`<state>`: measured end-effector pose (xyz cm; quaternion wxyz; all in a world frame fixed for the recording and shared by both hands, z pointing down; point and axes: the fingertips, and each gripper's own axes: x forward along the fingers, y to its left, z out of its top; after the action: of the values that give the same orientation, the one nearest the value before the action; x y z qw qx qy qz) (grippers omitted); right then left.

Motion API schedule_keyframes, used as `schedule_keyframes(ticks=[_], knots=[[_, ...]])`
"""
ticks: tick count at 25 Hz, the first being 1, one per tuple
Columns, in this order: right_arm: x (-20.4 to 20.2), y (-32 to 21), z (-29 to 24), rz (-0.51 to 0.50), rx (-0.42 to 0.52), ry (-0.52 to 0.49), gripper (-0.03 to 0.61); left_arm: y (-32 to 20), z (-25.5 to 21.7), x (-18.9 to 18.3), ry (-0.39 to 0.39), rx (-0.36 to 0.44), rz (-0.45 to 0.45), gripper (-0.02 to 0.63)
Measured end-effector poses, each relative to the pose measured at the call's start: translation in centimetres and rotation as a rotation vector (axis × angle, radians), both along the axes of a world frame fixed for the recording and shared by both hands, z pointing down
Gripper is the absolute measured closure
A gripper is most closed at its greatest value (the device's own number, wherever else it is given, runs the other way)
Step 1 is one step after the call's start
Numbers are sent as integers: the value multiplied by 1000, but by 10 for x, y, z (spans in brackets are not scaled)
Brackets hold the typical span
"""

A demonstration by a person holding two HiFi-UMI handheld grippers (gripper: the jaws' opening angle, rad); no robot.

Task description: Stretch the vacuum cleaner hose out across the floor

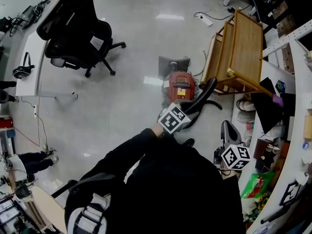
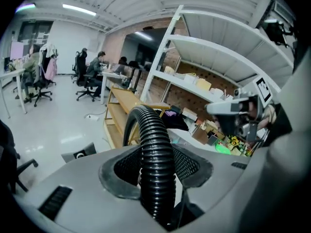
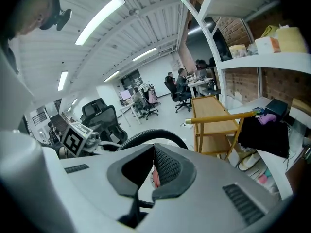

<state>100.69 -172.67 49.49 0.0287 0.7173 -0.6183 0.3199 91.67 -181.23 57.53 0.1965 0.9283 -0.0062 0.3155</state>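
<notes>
The black ribbed vacuum cleaner hose [image 2: 151, 130] runs straight up between the jaws of my left gripper [image 2: 155, 171], which is shut on it, then arches over toward the wooden cart. In the head view the left gripper [image 1: 187, 110] holds the hose [image 1: 207, 87] just right of the red vacuum cleaner [image 1: 179, 87] on the floor. My right gripper [image 3: 152, 171] is shut with nothing between its pads. Its marker cube [image 1: 236, 156] hangs lower right of the left one. The hose [image 3: 146, 136] curves just beyond the right jaws.
A wooden shelf cart [image 1: 241, 52] stands right of the vacuum cleaner. White shelving [image 1: 292, 130] packed with items runs along the right. A black office chair [image 1: 80, 30] and a white desk [image 1: 34, 57] are at the far left. A power strip [image 1: 206, 20] lies on the far floor.
</notes>
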Motion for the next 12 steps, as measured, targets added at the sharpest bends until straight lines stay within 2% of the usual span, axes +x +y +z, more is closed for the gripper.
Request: schedule_keyframes(ticks=[3,8,9,11,12], knots=[[15,28,-20,-9,51,73,565,26,-56,1,35,39,46,426],[62,71,-68,-76,138,411,557,99,-124,15,66,165,198,423],[69,76,-78,-113,160,476,517,114,-132,16,65,195,232,423],[72,83,-94,-235,188,609,347,141,-145,16,55,258,304,423],[67,86,-100,-312,191,681,285,153,-149,15,48,294,346,423]])
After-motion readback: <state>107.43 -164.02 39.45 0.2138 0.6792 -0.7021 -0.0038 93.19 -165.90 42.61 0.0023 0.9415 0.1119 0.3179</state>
